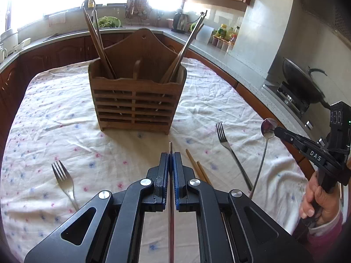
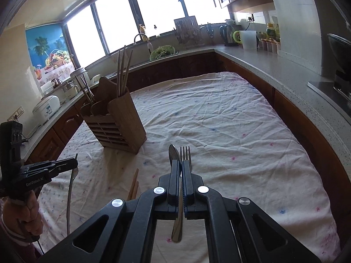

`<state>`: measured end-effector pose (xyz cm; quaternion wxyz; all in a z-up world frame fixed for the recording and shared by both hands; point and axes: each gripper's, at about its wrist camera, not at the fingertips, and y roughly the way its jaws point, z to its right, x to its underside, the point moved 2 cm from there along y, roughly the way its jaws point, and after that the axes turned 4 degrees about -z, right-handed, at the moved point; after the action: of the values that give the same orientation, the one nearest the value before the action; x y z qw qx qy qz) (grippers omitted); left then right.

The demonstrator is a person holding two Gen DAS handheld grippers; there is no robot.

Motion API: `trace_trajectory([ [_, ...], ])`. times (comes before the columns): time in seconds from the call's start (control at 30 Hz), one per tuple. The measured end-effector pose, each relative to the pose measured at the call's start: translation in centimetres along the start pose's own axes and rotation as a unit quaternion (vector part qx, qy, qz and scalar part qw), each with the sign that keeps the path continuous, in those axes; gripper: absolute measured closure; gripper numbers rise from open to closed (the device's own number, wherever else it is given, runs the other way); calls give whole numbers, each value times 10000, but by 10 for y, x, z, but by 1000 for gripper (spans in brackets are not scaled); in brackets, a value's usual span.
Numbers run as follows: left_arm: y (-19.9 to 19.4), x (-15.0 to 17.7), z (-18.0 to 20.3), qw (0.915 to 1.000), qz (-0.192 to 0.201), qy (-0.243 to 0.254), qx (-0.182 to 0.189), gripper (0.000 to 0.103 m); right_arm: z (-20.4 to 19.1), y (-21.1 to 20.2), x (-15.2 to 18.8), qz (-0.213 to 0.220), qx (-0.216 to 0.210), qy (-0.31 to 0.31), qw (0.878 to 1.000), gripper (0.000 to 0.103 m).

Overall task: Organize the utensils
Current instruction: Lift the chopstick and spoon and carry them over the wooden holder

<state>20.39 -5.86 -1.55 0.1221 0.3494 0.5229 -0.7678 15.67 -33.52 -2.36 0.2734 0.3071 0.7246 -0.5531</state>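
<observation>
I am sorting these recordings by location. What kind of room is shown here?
Most likely a home kitchen. A sink with a tap sits under the windows, a wok stands on a stove, and a kettle is on the counter that runs round the cloth-covered table.

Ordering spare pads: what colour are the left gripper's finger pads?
Blue pads, clearest in the left wrist view.
</observation>
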Motion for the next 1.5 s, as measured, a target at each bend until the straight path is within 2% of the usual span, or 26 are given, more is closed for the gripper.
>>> trace_trajectory([
  [0.37, -71, -4, -18, 9967, 792, -172, 18, 99, -43, -30, -26, 545, -168, -444, 9974, 101],
  [0.57, -96, -9, -29, 9930, 1147, -276, 15, 99, -57, -33, -36, 657, -228, -529, 9962, 101],
  [1.07, -111, -22, -45, 9882, 1476, -404, -71, 99, -73, -23, -50, 732, -293, -612, 9950, 101],
  [1.5, -127, -68, -51, 9813, 1899, -255, -181, 99, -96, -10, -84, 962, -429, -785, 9913, 101],
])
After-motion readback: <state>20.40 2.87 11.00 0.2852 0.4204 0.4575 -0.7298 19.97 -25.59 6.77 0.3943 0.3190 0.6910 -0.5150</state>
